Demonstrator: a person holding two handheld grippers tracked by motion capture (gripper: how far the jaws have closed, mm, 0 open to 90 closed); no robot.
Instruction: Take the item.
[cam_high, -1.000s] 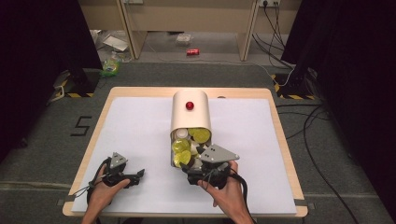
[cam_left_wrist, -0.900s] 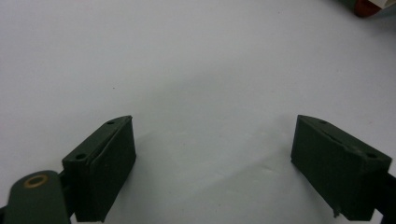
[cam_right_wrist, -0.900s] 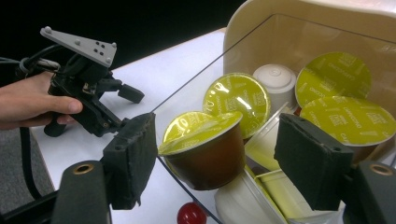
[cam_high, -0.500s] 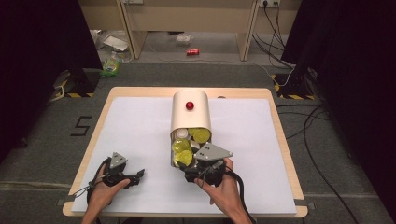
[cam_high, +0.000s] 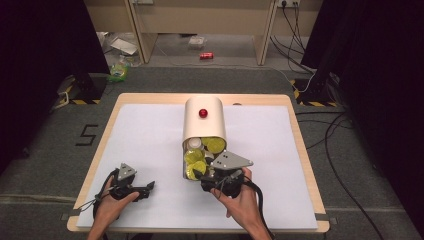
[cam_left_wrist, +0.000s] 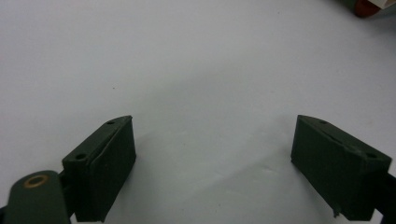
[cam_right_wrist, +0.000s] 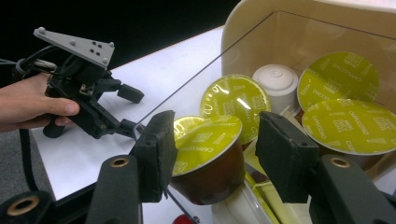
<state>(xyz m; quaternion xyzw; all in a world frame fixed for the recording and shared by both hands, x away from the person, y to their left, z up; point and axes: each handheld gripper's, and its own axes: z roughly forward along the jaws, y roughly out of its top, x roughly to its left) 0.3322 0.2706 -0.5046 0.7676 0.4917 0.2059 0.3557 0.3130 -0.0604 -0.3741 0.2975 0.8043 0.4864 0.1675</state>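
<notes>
Now our right gripper (cam_right_wrist: 210, 154) has just closed on 1 yellow-lidded capsule (cam_right_wrist: 205, 158) to lift it from the near-side drawer (cam_high: 184, 172), while our left gripper (cam_high: 145, 187) rests open.

Black two-jaw grippers (cam_high: 131, 189) (cam_high: 200, 175) with grey three-cornered plates, brass-ringed screw holes, trailing black cables.

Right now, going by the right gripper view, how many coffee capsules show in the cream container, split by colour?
yellow-lidded capsule: 5
white capsule: 1
Total: 6 in sight; any lying underneath are hidden.
</notes>
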